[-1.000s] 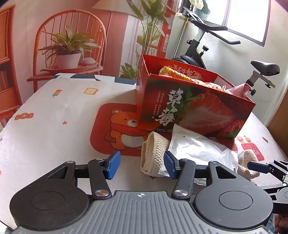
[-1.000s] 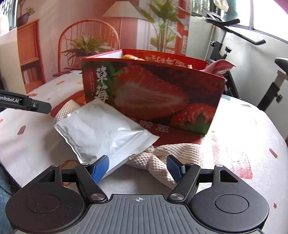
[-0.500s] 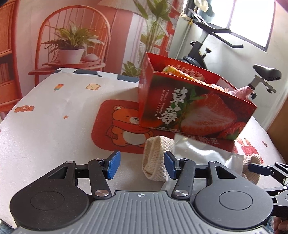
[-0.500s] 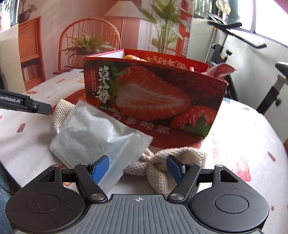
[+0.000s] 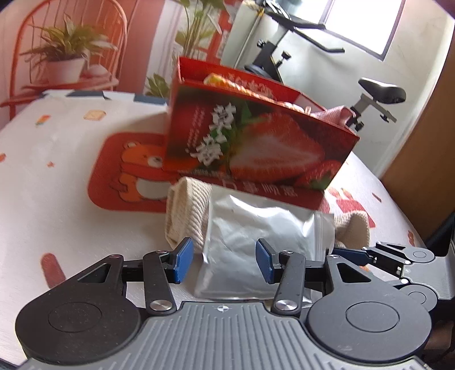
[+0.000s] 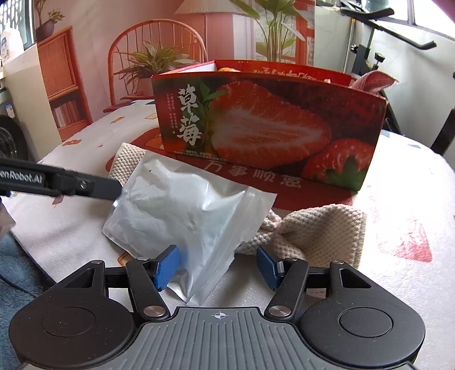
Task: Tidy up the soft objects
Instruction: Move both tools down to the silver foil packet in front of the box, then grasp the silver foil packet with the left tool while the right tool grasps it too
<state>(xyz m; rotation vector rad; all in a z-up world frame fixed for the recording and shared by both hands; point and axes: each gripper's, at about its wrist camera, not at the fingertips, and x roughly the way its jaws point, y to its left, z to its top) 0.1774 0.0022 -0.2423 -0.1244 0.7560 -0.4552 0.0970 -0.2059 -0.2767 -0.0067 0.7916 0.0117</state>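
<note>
Both grippers, left (image 5: 224,260) and right (image 6: 218,267), hang spread around a silver pouch (image 6: 182,216) lying on a knitted cloth (image 6: 315,230) near the strawberry box (image 6: 267,128); light, limp and likely slippery, it seems best pinched at its sealed edge.

Bright window (image 5: 366,22) daylight, motion blur (left view), fisheye-bent edges

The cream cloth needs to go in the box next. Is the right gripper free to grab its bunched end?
Probably yes: the right gripper is open, and the cream cloth lies exposed ahead-right, though the silver pouch sits between its fingers.
</note>
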